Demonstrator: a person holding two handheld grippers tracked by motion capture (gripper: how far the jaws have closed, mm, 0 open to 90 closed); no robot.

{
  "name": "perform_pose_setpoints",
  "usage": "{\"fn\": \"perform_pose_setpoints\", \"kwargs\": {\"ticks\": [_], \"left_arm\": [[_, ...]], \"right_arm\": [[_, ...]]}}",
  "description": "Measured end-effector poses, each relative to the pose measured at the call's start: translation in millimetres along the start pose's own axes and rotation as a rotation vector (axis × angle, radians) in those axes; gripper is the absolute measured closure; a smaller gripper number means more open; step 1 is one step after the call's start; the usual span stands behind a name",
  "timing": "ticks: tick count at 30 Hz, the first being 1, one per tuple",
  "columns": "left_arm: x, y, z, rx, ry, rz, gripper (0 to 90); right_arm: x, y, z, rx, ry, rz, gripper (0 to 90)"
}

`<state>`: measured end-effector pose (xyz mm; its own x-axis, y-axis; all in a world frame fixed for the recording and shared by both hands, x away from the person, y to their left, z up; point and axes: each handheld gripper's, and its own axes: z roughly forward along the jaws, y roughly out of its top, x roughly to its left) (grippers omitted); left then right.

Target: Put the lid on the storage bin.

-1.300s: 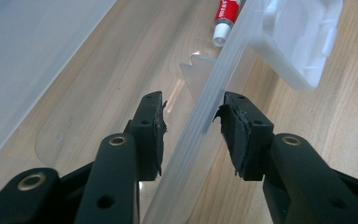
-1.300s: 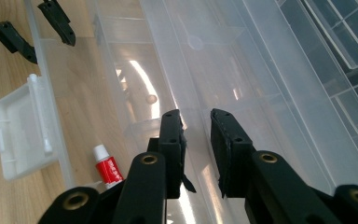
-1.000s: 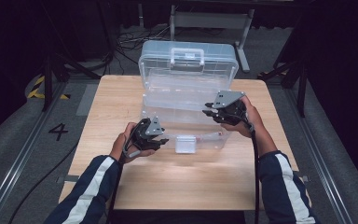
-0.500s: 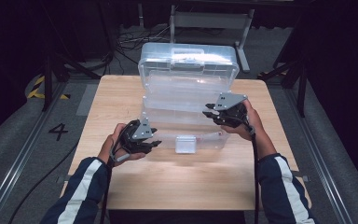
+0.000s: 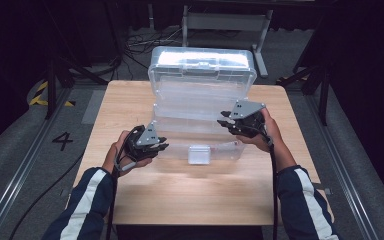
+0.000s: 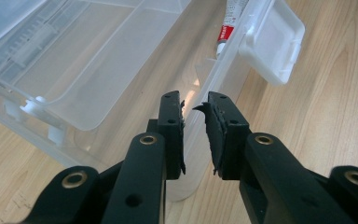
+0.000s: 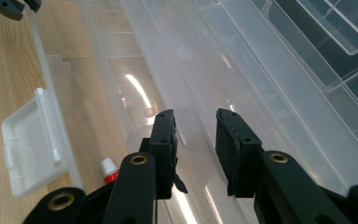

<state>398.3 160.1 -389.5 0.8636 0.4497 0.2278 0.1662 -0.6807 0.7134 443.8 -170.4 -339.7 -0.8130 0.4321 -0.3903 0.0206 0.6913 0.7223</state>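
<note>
I see the clear plastic box (image 5: 200,125) lying open on the table (image 5: 130,100), its long axis running from my left tongs (image 5: 155,147) across to my right tongs (image 5: 230,122), white latch (image 5: 199,154) facing me. Left tongs have just been closing with nothing between them; right tongs released, gapped over the box's inside.

A clear plastic storage box (image 5: 200,125) is sitting open in the middle of the bench (image 5: 190,195), its raised lid (image 5: 202,67) standing as a wall at twelve o'clock and blocking any reach from the far side. The box's front wall, with its white latch (image 5: 199,154) hanging down, is barring a level approach from six o'clock. The left hand-held gripper (image 5: 155,146) is crowding the box's corner at nine o'clock, the right hand-held gripper (image 5: 228,123) is hovering over its rim at three o'clock. Bare wood is lying free along the near edge and both sides. A small red-capped tube (image 6: 226,28) is lying inside by the front wall.
</note>
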Motion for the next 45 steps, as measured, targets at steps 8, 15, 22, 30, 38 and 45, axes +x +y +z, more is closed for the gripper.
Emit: {"fn": "perform_pose_setpoints", "kwargs": {"ticks": [8,15,22,30,38,45], "left_arm": [[4.5,0.7,-9.7,-0.036,-0.020,-0.015,77.0],[16.4,-1.6,-31.9,-0.103,0.013,-0.054,80.7],[31.3,-4.7,-47.6,-0.184,0.040,-0.130,88.7],[51.8,-7.5,-55.6,-0.230,0.096,-0.196,89.9],[78.6,13.5,-49.8,-0.223,0.129,-0.217,90.0],[93.7,43.4,-45.8,-0.219,0.160,-0.209,90.0]], "right_arm": [[1.5,-0.5,-0.2,0.000,-0.005,-0.002,68.7],[1.5,-0.8,-0.1,-0.001,-0.006,-0.005,68.6],[1.7,-0.9,0.1,-0.003,-0.004,0.000,68.5],[2.0,-1.8,0.2,-0.006,-0.002,0.003,68.4],[2.0,-3.1,0.5,-0.004,0.003,0.007,67.7],[3.3,-4.0,-0.3,0.001,0.001,0.005,67.7]]}}
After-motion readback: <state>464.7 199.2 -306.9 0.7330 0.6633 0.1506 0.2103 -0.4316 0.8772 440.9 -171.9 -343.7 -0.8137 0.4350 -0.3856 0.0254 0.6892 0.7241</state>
